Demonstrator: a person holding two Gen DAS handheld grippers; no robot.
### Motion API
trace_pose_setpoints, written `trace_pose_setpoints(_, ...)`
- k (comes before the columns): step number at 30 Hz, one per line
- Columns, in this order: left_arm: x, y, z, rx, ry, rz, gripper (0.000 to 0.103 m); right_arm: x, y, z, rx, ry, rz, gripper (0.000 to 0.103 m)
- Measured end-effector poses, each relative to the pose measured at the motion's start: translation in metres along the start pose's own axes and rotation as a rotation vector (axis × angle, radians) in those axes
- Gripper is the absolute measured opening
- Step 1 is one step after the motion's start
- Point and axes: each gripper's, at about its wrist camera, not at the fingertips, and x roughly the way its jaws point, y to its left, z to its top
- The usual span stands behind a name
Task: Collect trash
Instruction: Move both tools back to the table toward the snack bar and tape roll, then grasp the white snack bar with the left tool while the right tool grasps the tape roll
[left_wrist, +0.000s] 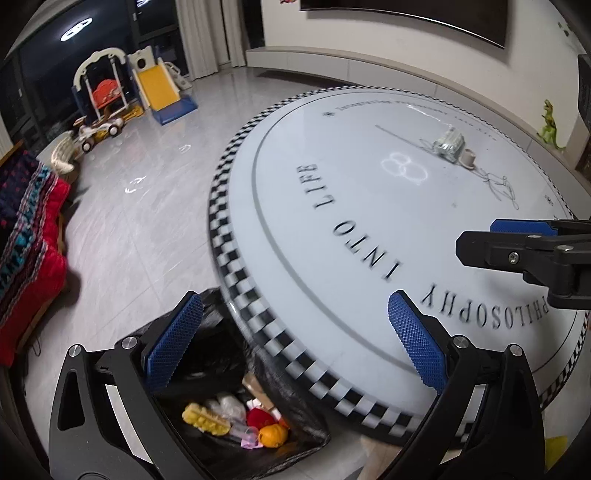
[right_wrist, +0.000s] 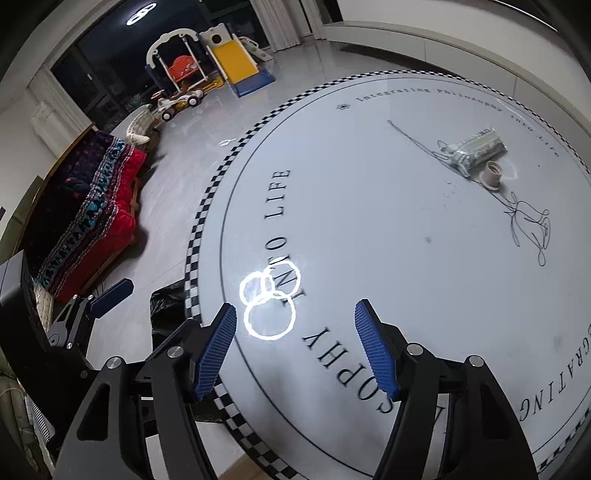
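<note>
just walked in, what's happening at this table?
Trash pickup by a person with two handheld grippers. Both the left gripper and right gripper are open and hold nothing. The black trash bag beside the round table already holds scraps, including an orange. A crumpled silver wrapper and a small cup remain on the far side of the table.

Toy slide (right_wrist: 240, 64), red quilt (right_wrist: 96, 218)
</note>
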Motion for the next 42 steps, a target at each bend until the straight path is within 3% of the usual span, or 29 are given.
trace_pose_setpoints(12, 0.036, -0.062, 0.059, 0.094, 0.009, -0.092, 0.097, 0.001, -0.077, 0.032, 0.105, -0.011, -0.063, 0.068)
trace_pose_setpoints(19, 0.068, -0.093, 0.092, 0.124, 0.028, -0.150, 0.097, 0.013, -0.142, 0.061, 0.200, -0.019, -0.150, 0.067)
trace_pose_setpoints(25, 0.095, -0.115, 0.119, 0.148, 0.042, -0.187, 0.097, 0.036, -0.185, 0.092, 0.243, 0.013, -0.217, 0.054)
trace_pose_setpoints(36, 0.125, -0.132, 0.148, 0.157, 0.060, -0.206, 0.097, 0.067, -0.201, 0.127, 0.237, 0.044, -0.263, 0.052)
trace_pose_setpoints(39, 0.131, -0.136, 0.153, 0.159, 0.065, -0.212, 0.097, 0.072, -0.205, 0.130, 0.213, 0.037, -0.286, 0.032)
trace_pose_setpoints(42, 0.135, -0.142, 0.158, 0.170, 0.069, -0.218, 0.097, 0.067, -0.214, 0.128, 0.223, 0.028, -0.273, 0.031)
